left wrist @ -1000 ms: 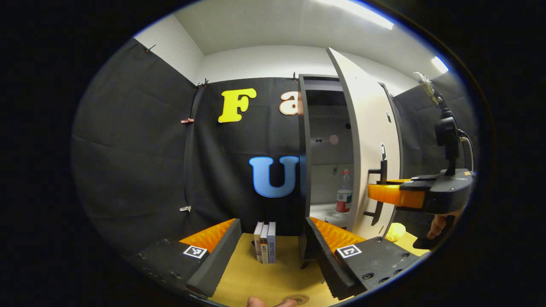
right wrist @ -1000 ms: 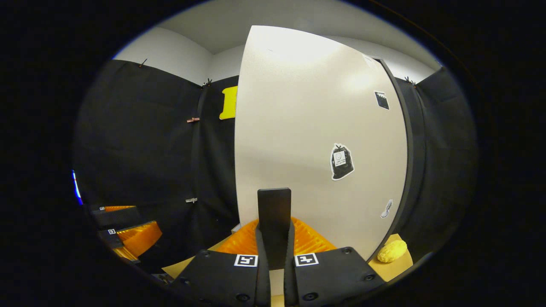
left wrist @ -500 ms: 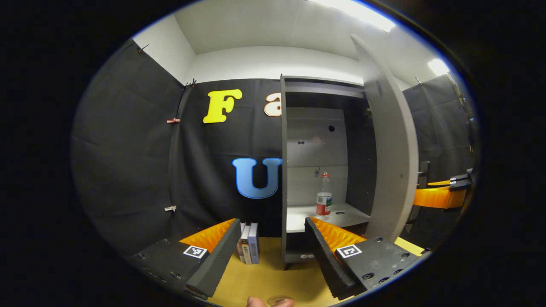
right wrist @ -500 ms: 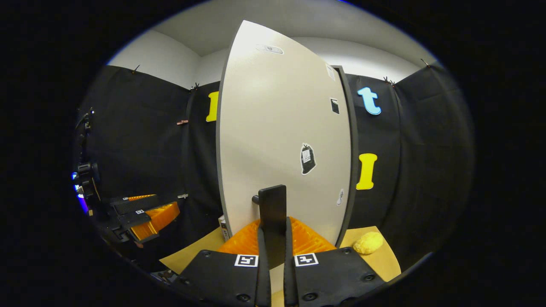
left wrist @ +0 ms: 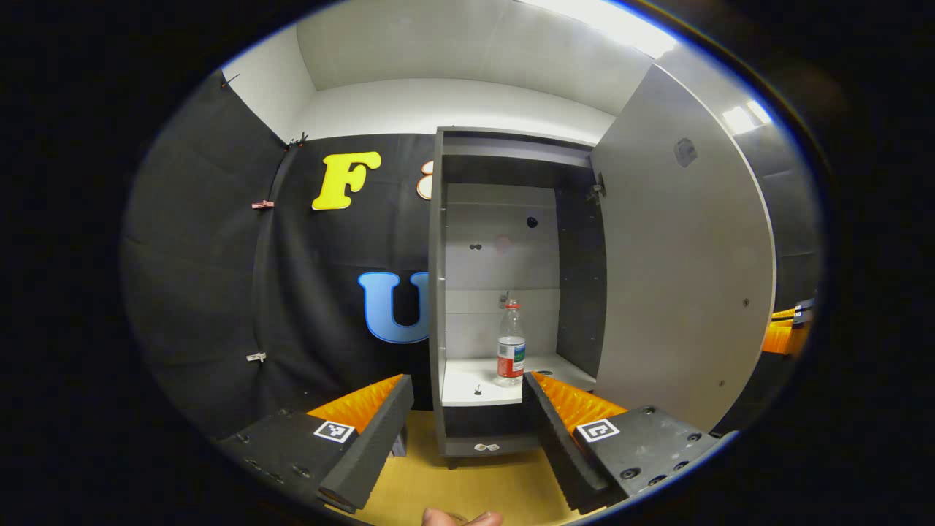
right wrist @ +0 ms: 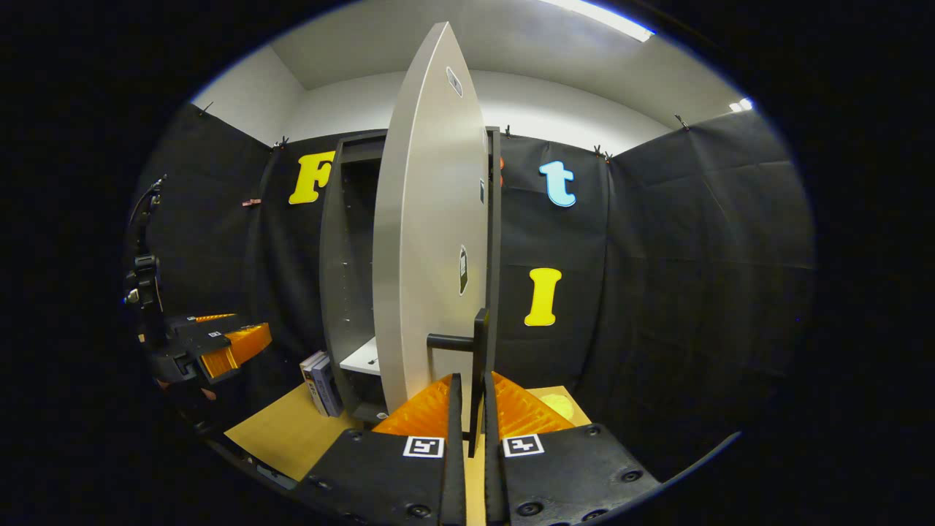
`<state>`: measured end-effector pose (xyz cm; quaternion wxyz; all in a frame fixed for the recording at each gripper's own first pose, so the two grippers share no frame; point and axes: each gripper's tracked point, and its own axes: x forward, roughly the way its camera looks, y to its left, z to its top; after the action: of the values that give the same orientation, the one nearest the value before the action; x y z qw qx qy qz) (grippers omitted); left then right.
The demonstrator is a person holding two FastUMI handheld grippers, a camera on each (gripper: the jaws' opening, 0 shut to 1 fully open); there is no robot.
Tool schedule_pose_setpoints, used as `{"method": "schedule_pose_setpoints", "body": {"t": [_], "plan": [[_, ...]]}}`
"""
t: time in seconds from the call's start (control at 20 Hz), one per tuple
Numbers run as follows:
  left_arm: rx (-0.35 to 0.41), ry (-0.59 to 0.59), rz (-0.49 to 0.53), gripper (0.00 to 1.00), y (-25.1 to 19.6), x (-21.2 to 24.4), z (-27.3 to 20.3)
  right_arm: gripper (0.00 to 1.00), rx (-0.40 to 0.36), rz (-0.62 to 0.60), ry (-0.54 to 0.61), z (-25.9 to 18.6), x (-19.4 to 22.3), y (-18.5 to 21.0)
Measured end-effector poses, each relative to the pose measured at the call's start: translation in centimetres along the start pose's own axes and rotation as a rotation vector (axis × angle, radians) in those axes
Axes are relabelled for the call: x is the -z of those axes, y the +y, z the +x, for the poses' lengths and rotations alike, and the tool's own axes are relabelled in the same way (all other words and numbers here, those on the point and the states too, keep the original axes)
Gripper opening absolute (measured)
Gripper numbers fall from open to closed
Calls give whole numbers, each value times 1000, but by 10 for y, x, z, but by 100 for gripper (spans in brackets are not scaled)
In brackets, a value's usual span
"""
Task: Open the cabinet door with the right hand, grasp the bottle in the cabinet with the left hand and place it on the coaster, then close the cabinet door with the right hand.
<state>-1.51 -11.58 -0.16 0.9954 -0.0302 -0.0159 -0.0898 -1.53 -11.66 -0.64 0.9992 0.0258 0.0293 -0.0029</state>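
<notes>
While clamped on handle (right wrist: 478, 365), right tongs (right wrist: 471, 409); left tongs (left wrist: 460, 409) wide, empty.

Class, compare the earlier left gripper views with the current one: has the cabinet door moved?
Yes. The cabinet door has swung further open, away from the cabinet frame, so the bottle on the shelf now stands fully exposed.

Greys, a clear bottle and a tan tabletop

The tall cabinet (left wrist: 438, 292) has a dark grey frame, a pale grey back panel and a white shelf; its open flat door (left wrist: 679, 277) is light grey. The clear plastic bottle (left wrist: 511, 347) carries a red cap and a red, white and green label. The tabletop (left wrist: 467, 486) is plain tan. Two upright books (right wrist: 320, 381) show grey-blue and white spines.
</notes>
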Motion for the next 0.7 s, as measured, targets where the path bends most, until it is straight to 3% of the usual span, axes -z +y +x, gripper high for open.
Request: {"method": "schedule_pose_setpoints", "body": {"t": [0.15, 0.5, 0.65, 0.7], "plan": [[12, -3, 0, 94, -14, -3, 10, 9, 10, 14, 11, -5, 2, -23], [34, 15, 27, 94, -45, 7, 34, 9, 8, 21, 21, -8, 8, -52], [49, 19, 16, 94, -63, 11, 50, 9, -43, 35, 16, -12, 9, -46], [58, 20, 7, 92, -69, 13, 56, 19, -53, 18, 16, -12, 9, -46]]}}
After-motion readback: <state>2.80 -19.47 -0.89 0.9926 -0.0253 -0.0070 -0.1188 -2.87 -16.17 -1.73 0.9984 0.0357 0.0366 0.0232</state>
